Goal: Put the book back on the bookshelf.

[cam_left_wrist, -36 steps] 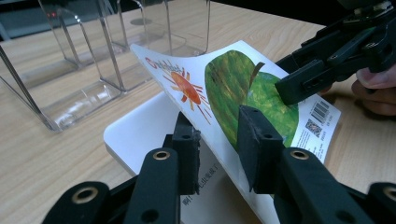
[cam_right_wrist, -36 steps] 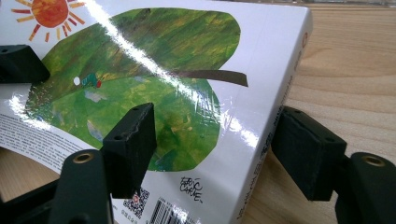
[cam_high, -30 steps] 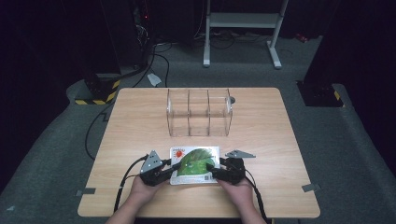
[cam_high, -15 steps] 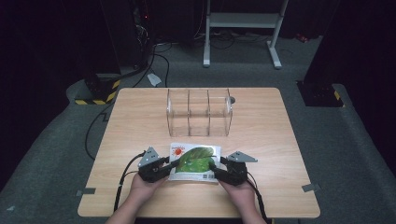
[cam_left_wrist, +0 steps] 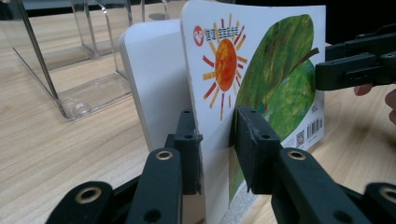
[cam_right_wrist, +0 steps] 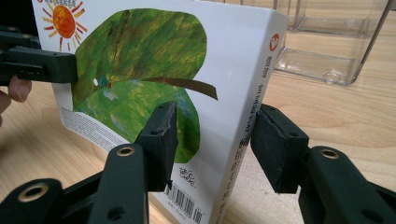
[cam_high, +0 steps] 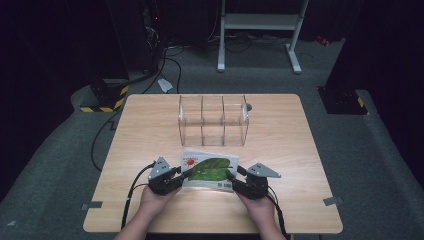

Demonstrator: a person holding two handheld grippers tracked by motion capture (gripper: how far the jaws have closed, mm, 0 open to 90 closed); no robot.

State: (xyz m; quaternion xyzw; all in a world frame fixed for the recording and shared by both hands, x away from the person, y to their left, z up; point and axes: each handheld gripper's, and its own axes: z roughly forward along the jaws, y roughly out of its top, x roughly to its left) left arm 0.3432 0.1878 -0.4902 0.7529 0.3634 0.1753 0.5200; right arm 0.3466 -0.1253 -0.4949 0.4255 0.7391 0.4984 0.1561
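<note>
A board book [cam_high: 210, 169] with a green leaf and an orange sun on its white cover lies near the table's front edge, between my two grippers. In the left gripper view, my left gripper [cam_left_wrist: 215, 135] is shut on the book's [cam_left_wrist: 261, 74] front cover at its open edge; one jaw sits between the cover and the white pages behind it. My right gripper [cam_right_wrist: 212, 135] straddles the spine end of the book [cam_right_wrist: 140, 60]. Its jaws have just been closing, and the pads now touch both faces. In the high view the left gripper [cam_high: 186, 173] and right gripper [cam_high: 231, 175] face each other.
A clear plastic organiser [cam_high: 213, 120] with three upright compartments stands just behind the book at mid-table. The wooden table [cam_high: 310, 150] has bare room to either side. Black cables trail off the left edge, and a white stand [cam_high: 260, 30] is on the floor beyond.
The right gripper's jaws have narrowed onto the book's spine end. Both hands and the book have stayed almost where they were.
</note>
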